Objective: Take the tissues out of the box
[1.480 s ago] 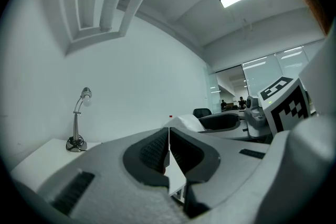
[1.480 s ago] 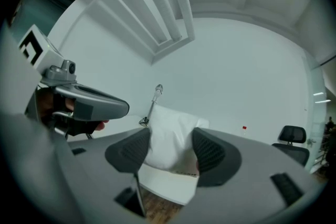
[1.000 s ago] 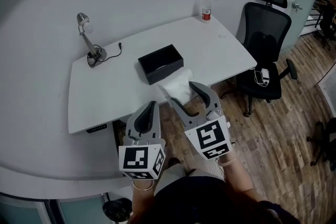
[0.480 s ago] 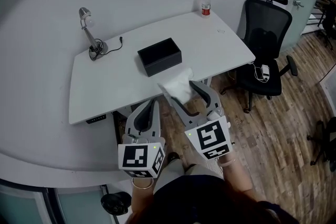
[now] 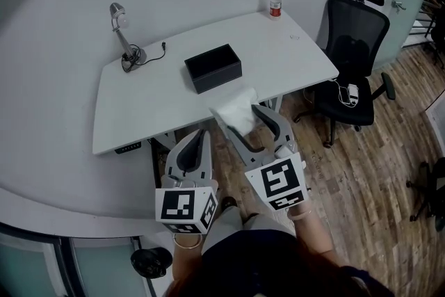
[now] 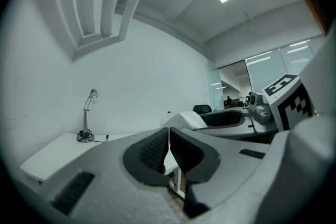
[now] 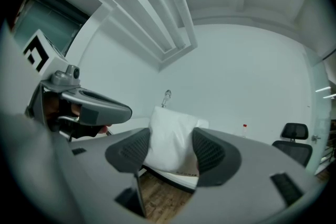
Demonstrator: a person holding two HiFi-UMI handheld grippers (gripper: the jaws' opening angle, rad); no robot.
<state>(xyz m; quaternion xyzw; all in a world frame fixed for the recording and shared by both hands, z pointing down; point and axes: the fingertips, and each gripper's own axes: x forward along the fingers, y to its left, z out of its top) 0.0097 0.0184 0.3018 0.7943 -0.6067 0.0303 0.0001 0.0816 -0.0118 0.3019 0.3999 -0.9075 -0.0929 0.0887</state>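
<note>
The white worktop (image 5: 139, 108) fills most of the scene, with a black office chair (image 5: 351, 38) at its right end and wooden floor (image 5: 361, 177) in front of it. Near the person, both grippers point level towards the worktop. The right gripper (image 5: 240, 118) has its fingers (image 7: 210, 152) spread wide and pressed against both sides of the tissues (image 7: 170, 134), a soft white bundle. The left gripper (image 5: 198, 139) hangs beside it, its fingers (image 6: 152, 149) closed together on nothing. The black box (image 5: 213, 67) sits mid-worktop, open-topped and dark inside, well apart from the tissues, which are out of it and held in the air just off the near edge, above the floor. The removal looks done, so what remains is probably setting the bundle down. The main risk is a drop: the bundle is soft and squeezed only at its sides, so it could sag or slide out and land on the floor, and the idle left gripper gives no support. A harder squeeze could crumple it. The desk lamp (image 5: 124, 31) at the back left and the bottle (image 5: 276, 0) at the back right corner seem out of harm's way
</note>
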